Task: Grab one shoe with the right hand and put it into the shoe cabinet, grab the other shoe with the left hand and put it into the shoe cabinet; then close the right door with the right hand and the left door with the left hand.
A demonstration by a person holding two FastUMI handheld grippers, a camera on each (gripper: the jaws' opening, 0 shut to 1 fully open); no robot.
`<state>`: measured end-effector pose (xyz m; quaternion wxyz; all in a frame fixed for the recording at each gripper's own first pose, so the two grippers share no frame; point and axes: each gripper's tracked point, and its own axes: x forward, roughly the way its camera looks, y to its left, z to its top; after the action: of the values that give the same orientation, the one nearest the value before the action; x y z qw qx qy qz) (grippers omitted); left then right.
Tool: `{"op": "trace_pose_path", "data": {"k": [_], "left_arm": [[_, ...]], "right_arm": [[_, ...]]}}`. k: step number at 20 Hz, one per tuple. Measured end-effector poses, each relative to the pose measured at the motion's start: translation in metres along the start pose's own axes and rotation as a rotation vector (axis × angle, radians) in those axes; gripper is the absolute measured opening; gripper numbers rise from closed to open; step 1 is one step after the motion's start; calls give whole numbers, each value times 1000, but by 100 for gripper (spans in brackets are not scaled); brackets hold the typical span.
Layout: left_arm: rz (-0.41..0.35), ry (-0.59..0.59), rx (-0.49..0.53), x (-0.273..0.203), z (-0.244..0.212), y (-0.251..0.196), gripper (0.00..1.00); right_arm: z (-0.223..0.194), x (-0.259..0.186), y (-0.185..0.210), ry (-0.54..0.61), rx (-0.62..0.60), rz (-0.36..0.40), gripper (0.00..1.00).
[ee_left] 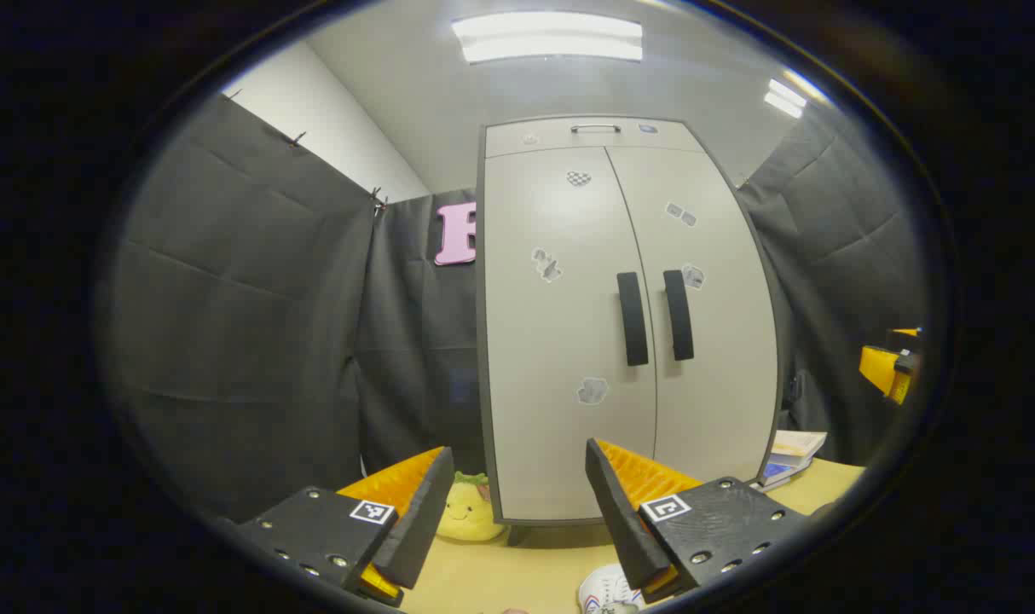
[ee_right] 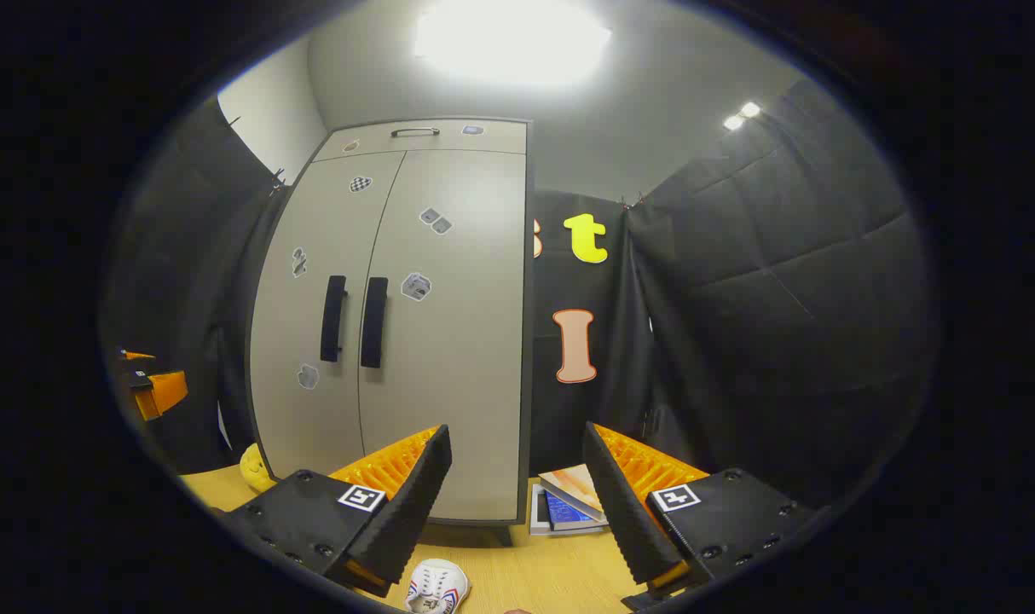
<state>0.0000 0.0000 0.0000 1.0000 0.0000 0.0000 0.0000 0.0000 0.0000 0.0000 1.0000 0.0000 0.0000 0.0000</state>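
Both the left gripper (ee_left: 517, 503) and right gripper (ee_right: 517, 495) are being held spread and empty. A white lace-up shoe (ee_right: 436, 587) is lying on the wooden floor (ee_right: 517, 571) below them, while the tall grey two-door shoe cabinet (ee_left: 620, 324) is being kept closed. A shoe risks being carried against shut doors.

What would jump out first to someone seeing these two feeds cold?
The tall pale shoe cabinet fills the middle of the left gripper view, both doors shut, its two dark handles side by side. Below, both grippers stand open: the left gripper over the wooden table, the right gripper with a white shoe lying just beneath it. A yellow plush toy sits at the cabinet's foot.
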Motion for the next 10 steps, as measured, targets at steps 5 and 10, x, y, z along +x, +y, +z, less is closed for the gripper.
{"op": "trace_pose_path", "data": {"k": [5, 10], "left_arm": [[6, -5, 8, -1, 2, 5, 89], [14, -4, 8, -1, 2, 10, 89]], "right_arm": [[1, 2, 4, 3, 0, 8, 97], [3, 3, 7, 0, -6, 16, 98]]}}
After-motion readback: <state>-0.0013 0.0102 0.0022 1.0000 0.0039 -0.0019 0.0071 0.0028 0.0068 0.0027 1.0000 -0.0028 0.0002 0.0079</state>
